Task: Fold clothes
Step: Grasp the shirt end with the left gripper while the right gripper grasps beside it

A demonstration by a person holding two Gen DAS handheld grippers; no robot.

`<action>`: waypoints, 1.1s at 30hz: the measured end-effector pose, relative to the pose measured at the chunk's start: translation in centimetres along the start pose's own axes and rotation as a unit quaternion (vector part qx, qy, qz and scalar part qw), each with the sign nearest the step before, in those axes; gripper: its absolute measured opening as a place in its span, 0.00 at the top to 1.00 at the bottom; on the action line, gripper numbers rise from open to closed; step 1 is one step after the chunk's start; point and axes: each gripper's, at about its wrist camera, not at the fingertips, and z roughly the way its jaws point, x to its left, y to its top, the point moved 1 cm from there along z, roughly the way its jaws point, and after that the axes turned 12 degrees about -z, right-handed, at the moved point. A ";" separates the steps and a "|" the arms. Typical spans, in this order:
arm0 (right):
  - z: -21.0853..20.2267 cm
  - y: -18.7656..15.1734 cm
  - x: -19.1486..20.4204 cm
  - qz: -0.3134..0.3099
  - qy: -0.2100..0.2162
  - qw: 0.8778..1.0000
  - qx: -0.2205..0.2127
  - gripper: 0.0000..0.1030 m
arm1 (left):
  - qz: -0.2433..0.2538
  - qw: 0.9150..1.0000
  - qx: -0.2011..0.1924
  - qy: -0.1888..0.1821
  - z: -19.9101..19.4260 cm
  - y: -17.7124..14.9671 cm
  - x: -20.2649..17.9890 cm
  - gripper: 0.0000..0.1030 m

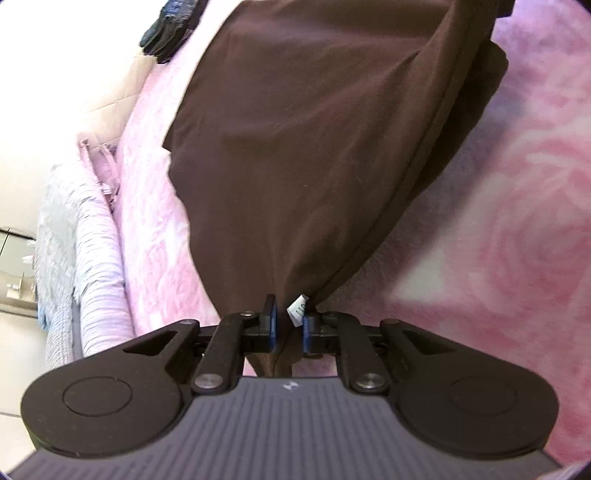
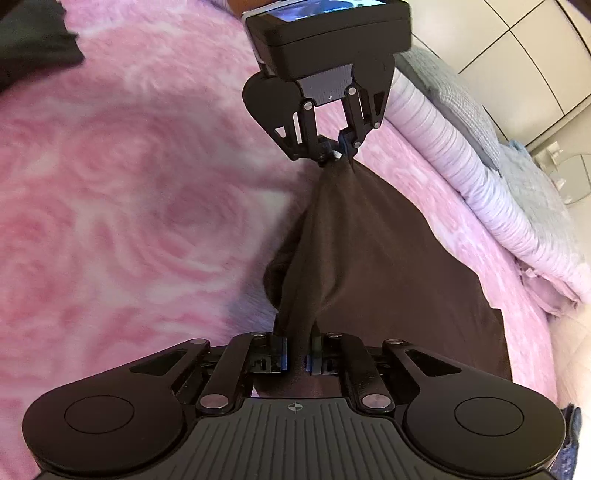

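Both views are brightly and evenly lit by soft indoor light. The fluffy pink rose-patterned blanket (image 2: 129,221) is smeared by motion blur (worst at left). The dark brown cloth garment (image 1: 314,147) shows little detail and casts soft shadow. Fisheye bending and dark vignetted corners mark the edges.

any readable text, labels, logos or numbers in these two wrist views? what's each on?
"110": partly visible, on the white tag of the brown garment by the left gripper; rest hidden.
Small white emblem on the left gripper's body: a mark, no letters.
Crosshair mark on the right gripper: a symbol, no text.
Lit screen on the left gripper's unit: too blurred to read.
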 end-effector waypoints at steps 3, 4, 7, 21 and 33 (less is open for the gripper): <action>-1.8 0.4 0.3 0.005 0.025 0.999 -0.021 0.94 | -0.008 1.000 0.017 -0.004 -2.1 -0.4 -0.4 0.91; -2.4 0.6 0.4 0.008 0.034 0.999 -0.028 0.94 | -0.010 1.000 0.023 -0.006 -2.8 -0.5 -0.4 0.91; -4.0 1.4 0.1 0.030 0.063 0.996 -0.047 0.94 | -0.008 0.999 0.040 -0.012 -4.9 -0.6 -0.1 0.91; -7.7 -10.4 -22.4 0.343 0.092 0.926 -0.125 0.94 | -0.005 0.998 0.062 -0.027 1.0 18.0 14.9 0.90; 6.5 -31.9 -31.2 0.581 0.175 0.793 -0.052 0.94 | 0.051 0.978 0.114 -0.168 22.7 29.1 14.4 0.86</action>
